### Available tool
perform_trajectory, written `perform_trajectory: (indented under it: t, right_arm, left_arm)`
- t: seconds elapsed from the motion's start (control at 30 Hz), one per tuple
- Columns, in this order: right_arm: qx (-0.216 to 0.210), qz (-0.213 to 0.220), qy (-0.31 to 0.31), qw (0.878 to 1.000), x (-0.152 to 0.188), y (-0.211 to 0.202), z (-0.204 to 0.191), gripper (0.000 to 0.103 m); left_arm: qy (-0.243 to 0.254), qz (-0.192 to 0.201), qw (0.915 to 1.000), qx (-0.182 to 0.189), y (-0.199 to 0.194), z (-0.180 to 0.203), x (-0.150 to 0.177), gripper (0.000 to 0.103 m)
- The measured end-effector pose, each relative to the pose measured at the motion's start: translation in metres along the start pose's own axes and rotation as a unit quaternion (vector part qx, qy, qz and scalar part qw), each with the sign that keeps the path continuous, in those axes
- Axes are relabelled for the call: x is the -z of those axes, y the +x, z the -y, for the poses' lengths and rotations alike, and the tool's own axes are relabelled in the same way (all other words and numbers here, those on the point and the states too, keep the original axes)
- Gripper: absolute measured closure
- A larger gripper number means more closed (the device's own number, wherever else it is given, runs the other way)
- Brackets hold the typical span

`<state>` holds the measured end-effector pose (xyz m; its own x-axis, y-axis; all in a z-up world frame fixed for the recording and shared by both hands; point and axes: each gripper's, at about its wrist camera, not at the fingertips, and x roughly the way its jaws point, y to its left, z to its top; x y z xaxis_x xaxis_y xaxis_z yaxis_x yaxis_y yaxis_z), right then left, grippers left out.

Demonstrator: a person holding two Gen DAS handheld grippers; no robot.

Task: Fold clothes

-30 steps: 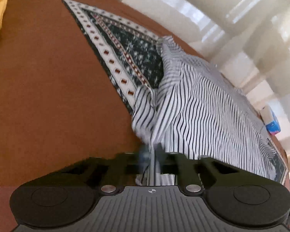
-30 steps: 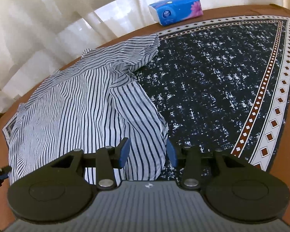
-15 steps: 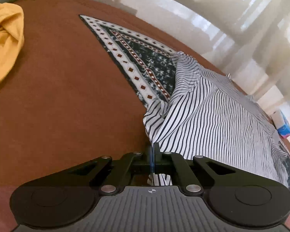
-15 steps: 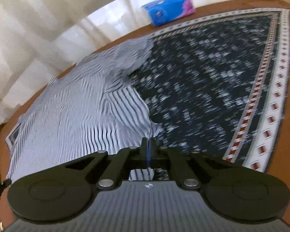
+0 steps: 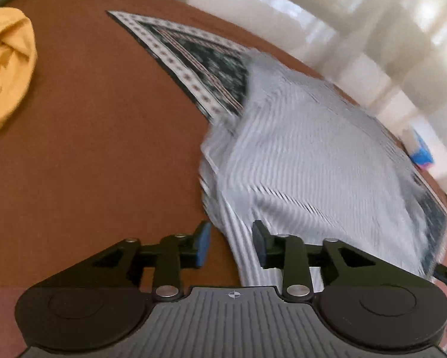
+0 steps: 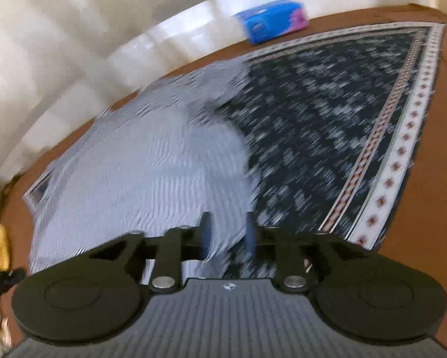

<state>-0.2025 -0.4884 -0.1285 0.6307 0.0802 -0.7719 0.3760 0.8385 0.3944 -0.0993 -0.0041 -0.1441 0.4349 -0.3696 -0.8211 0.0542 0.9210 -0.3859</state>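
No readable text in either view. Blue tissue pack (image 6: 273, 19) at 12–1 o'clock in the right wrist view carries a dark oval logo on its face, but motion blur makes the lettering illegible; brand cannot be told. Same pack at 3 o'clock in the left wrist view (image 5: 421, 149) is too small and smeared, no print resolved. Small round crosshair mark, no letters, sits on the ribbed housing at 6 o'clock in both views. No numbers, labels or signs elsewhere.

Motion-blurred striped shirt (image 5: 313, 161); yellow cloth (image 5: 5, 68) cut off at edge.
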Motion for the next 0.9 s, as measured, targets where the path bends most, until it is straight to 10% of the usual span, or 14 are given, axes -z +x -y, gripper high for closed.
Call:
perform_trajectory:
  t: [0.4, 0.63, 0.7, 0.77, 0.9]
  right_arm:
    - [-0.056, -0.106, -0.06, 0.991, 0.074, -0.015, -0.021, 0.064]
    - [-0.08, -0.133, -0.063, 0.986, 0.097, -0.018, -0.014, 0.064]
    - [-0.089, -0.133, -0.065, 0.985, 0.099, -0.018, -0.012, 0.07]
    - [-0.098, -0.138, -0.062, 0.984, 0.097, -0.018, -0.01, 0.1]
    - [-0.1, -0.122, -0.062, 0.986, 0.09, -0.03, -0.007, 0.101]
  left_arm:
    - [0.011, -0.044, 0.9989, 0.011, 0.006, 0.034, 0.077, 0.055]
    - [0.023, -0.043, 0.9987, 0.016, 0.002, 0.047, 0.092, 0.103]
    - [0.016, -0.033, 0.9991, 0.022, -0.004, 0.046, 0.092, 0.103]
    - [0.014, -0.021, 0.9995, 0.02, -0.012, 0.044, 0.088, 0.103]
    - [0.01, 0.006, 0.9999, 0.002, -0.03, 0.034, 0.078, 0.103]
